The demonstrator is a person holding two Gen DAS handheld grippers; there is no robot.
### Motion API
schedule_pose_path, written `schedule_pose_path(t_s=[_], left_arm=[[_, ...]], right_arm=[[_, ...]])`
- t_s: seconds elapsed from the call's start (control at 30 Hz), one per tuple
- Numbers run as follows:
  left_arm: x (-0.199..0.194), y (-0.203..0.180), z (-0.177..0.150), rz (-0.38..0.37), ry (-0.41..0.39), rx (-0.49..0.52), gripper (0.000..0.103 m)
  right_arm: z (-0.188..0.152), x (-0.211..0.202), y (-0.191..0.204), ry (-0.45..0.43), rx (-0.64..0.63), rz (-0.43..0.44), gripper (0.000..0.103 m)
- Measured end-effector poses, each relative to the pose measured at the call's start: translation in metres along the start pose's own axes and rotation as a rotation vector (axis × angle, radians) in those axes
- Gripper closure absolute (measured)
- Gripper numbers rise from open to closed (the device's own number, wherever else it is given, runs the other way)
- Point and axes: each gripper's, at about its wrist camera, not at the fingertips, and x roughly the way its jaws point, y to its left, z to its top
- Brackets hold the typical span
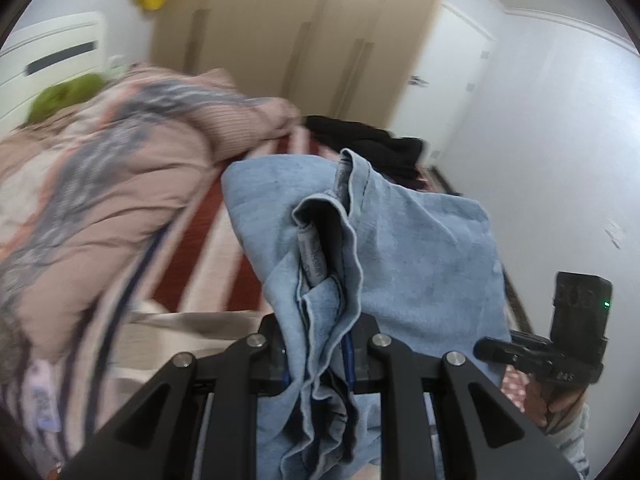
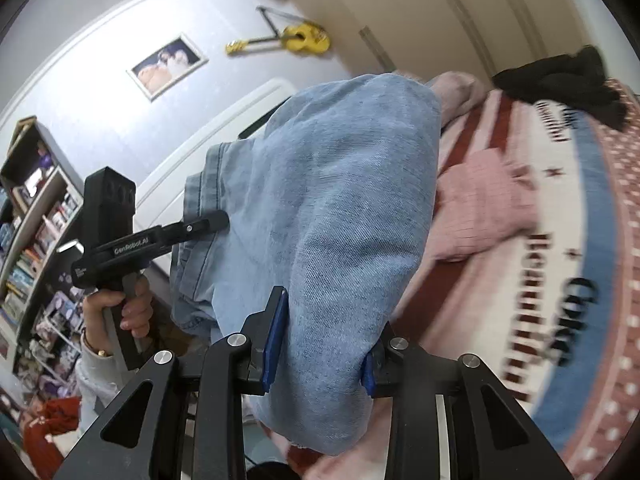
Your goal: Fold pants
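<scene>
Above the bed (image 2: 520,280): light blue denim pants (image 2: 332,208) hang lifted between both tools.
Left gripper (image 1: 318,356): jaws closed tight on bunched, layered denim edges.
Right gripper (image 2: 318,356): blue pads (image 2: 276,336) pressed on a thick fold of the pants.
Left view only: rumpled pink quilt (image 1: 100,200), right tool (image 1: 560,340) beside the denim.
Right view only: yellow guitar (image 2: 292,40), framed picture (image 2: 168,65), bookshelf (image 2: 36,232), left hand (image 2: 120,312).
Both views: black garment (image 2: 560,80) on the bed.
</scene>
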Motion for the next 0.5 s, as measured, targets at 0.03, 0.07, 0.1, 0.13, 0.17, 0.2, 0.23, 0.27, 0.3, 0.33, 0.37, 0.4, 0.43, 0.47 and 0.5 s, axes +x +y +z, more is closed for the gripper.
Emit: schedule_pose_path(t_s=[0.03,0.07,0.1,0.13,0.17,0.2,0.23,0.27,0.3,0.33,0.37,0.4,0.43,0.47,0.5], left_arm=[[-0.001,0.022,0.001,0.035,-0.004,-0.024,0.088],[0.001,0.035,0.0,0.058,-0.002,-0.037,0.088],[0.004,0.049,-0.001,0.077,0.003,-0.05,0.088],[0.006,0.072,-0.002,0.101,0.016,-0.068,0.088],[0.011,0.087,-0.003,0.11,0.027,-0.082,0.088],[0.016,0.103,-0.005,0.12,0.042,-0.094,0.088],[0.024,0.117,-0.007,0.125,0.054,-0.104,0.088],[0.03,0.127,-0.009,0.127,0.064,-0.114,0.088],[0.038,0.139,-0.012,0.127,0.079,-0.131,0.088],[0.047,0.151,-0.016,0.122,0.098,-0.149,0.088],[0.057,0.161,-0.019,0.114,0.123,-0.171,0.088],[0.063,0.164,-0.023,0.109,0.139,-0.182,0.088],[0.069,0.167,-0.026,0.103,0.159,-0.181,0.088],[0.078,0.17,-0.03,0.097,0.175,-0.173,0.088],[0.081,0.169,-0.031,0.094,0.179,-0.16,0.088]], right_arm=[[0.002,0.024,0.011,0.015,-0.002,0.01,0.077],[0.001,0.039,0.016,0.023,0.001,0.019,0.077],[0.0,0.056,0.022,0.034,0.005,0.029,0.077],[-0.001,0.076,0.027,0.048,0.011,0.038,0.077],[-0.002,0.097,0.032,0.067,0.024,0.047,0.077],[-0.004,0.114,0.034,0.083,0.033,0.053,0.077],[-0.007,0.136,0.036,0.107,0.049,0.06,0.077],[-0.012,0.162,0.035,0.132,0.067,0.063,0.077],[-0.012,0.162,0.035,0.132,0.067,0.063,0.077],[-0.014,0.175,0.032,0.146,0.078,0.061,0.077],[-0.017,0.188,0.029,0.159,0.093,0.056,0.077],[-0.019,0.198,0.024,0.171,0.105,0.049,0.078],[-0.021,0.206,0.019,0.184,0.124,0.04,0.078],[-0.023,0.211,0.013,0.197,0.139,0.033,0.078],[-0.025,0.215,0.01,0.203,0.146,0.026,0.078]])
